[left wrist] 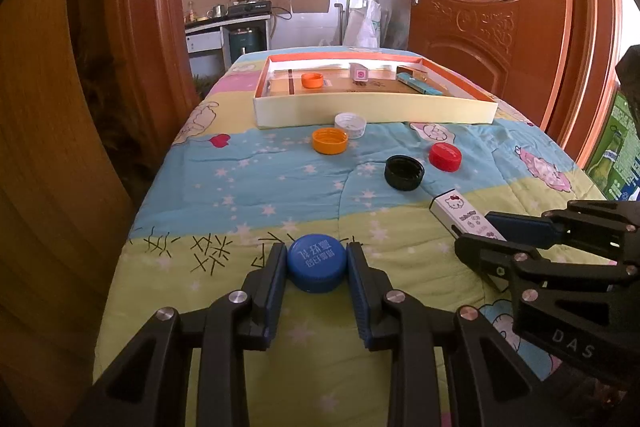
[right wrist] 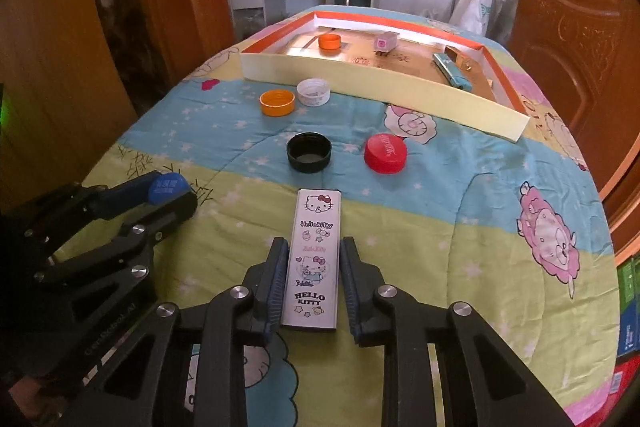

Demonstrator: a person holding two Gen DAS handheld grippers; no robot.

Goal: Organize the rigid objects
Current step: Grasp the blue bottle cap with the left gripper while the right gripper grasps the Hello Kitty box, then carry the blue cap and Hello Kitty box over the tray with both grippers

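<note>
Fingers [left wrist: 280, 267] of left gripper [left wrist: 317, 269] pinching blue cap [left wrist: 317, 263], right gripper [right wrist: 314, 283] fingers flanking Hello Kitty box [right wrist: 314, 259], both near quilt [right wrist: 440, 227] edge.

The left claw [left wrist: 317, 263] clamps a round blue plastic bottle cap [left wrist: 317, 262] between its blue pads, on a worktop covered by a cartoon-print quilt [left wrist: 240, 187]. At right, the right claw [left wrist: 480, 229] straddles a white rectangular Hello Kitty box [left wrist: 460, 213]. Further off lie a black cap [left wrist: 404, 172], a red cap [left wrist: 445, 156], an orange cap [left wrist: 330, 141] and a white cap [left wrist: 350, 125], the last two touching. Behind stands a shallow cream cardboard tray [left wrist: 372, 111] holding another orange cap [left wrist: 312, 80].
</note>
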